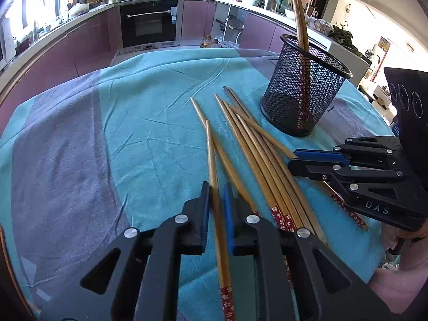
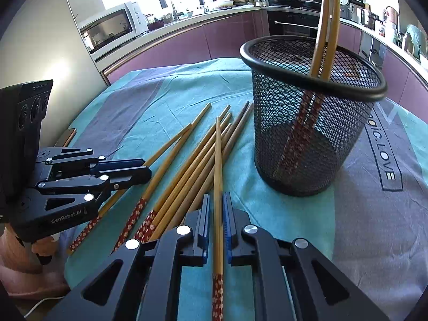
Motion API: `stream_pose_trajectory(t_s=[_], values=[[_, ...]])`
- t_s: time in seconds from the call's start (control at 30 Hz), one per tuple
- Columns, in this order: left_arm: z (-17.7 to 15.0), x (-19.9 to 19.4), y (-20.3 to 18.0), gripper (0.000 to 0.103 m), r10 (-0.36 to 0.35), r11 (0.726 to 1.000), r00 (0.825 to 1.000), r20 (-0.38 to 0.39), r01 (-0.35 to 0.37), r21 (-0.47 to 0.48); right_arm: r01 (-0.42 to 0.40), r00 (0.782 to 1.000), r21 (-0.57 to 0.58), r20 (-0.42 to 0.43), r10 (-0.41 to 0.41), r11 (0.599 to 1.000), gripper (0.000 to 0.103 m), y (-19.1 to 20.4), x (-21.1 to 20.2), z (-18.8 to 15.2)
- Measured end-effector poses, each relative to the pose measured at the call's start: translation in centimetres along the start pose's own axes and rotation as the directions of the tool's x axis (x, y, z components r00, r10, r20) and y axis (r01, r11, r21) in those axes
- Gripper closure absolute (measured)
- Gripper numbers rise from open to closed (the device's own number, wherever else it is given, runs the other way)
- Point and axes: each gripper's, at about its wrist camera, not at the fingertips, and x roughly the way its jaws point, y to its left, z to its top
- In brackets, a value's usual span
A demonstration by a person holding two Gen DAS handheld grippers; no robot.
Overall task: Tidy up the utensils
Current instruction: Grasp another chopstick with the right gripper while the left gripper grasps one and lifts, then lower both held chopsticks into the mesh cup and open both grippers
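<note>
**Two chopsticks pinched, holder waiting on the right**

Left claw (image 1: 216, 214) is pinching one smooth bamboo chopstick (image 1: 214, 165); right claw (image 2: 215, 222) is pinching another (image 2: 218, 160). The loose pile (image 1: 256, 149) is lying mid-bench, the black mesh holder (image 2: 307, 133) far right. Slick round sticks risk swivelling in the pads.

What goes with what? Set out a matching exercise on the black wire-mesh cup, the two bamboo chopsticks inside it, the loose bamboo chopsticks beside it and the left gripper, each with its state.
Things:
1. black wire-mesh cup
2. two bamboo chopsticks in the cup
3. loose bamboo chopsticks
4. left gripper

States:
A. lying flat on the teal cloth
B. shut on a single chopstick
C. standing upright, open end up
D. leaning, red patterned ends down

Pairs: 1-C; 2-D; 3-A; 4-B
</note>
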Motion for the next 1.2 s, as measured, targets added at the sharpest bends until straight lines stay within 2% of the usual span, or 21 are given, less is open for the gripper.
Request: stream_pose_trajectory(t_s=[0.07, 0.3, 0.4, 0.6, 0.93, 1.2], values=[[0.1, -0.1, 0.0, 0.095, 0.012, 1.0, 1.0, 0.004, -0.012, -0.01, -0.007, 1.0, -0.003, 0.01, 0.007, 1.0, 0.097, 0.0, -0.4, 0.0], [1.1, -2.9, -0.1, 0.096, -0.033, 0.999, 0.997, 0.071, 0.033, -0.004, -0.025, 0.993, -0.012, 0.112, 0.026, 1.0, 0.097, -0.1, -4.2, 0.4], [1.9, -4.7, -0.3, 0.096, -0.082, 0.997, 0.991, 0.109, 0.082, 0.003, -0.038, 0.987, -0.001, 0.159, 0.038, 0.999, 0.097, -0.6, -6.0, 0.7], [3.4, -8.2, -0.7, 0.096, -0.135, 0.991, 0.975, 0.177, 0.131, 0.039, -0.058, 0.965, 0.025, 0.257, 0.049, 0.998, 0.097, -2.1, -9.7, 1.3], [5.9, -13.9, -1.5, 0.096, -0.197, 0.98, 0.928, 0.317, 0.179, 0.085, -0.059, 0.93, 0.03, 0.364, 0.044, 0.998, 0.097, -3.7, -13.1, 3.3], [10.0, -16.2, -2.9, 0.096, -0.229, 0.973, 0.877, 0.423, 0.21, 0.09, -0.022, 0.904, -0.014, 0.426, 0.026, 1.0, 0.097, -3.6, -15.9, 5.7]])
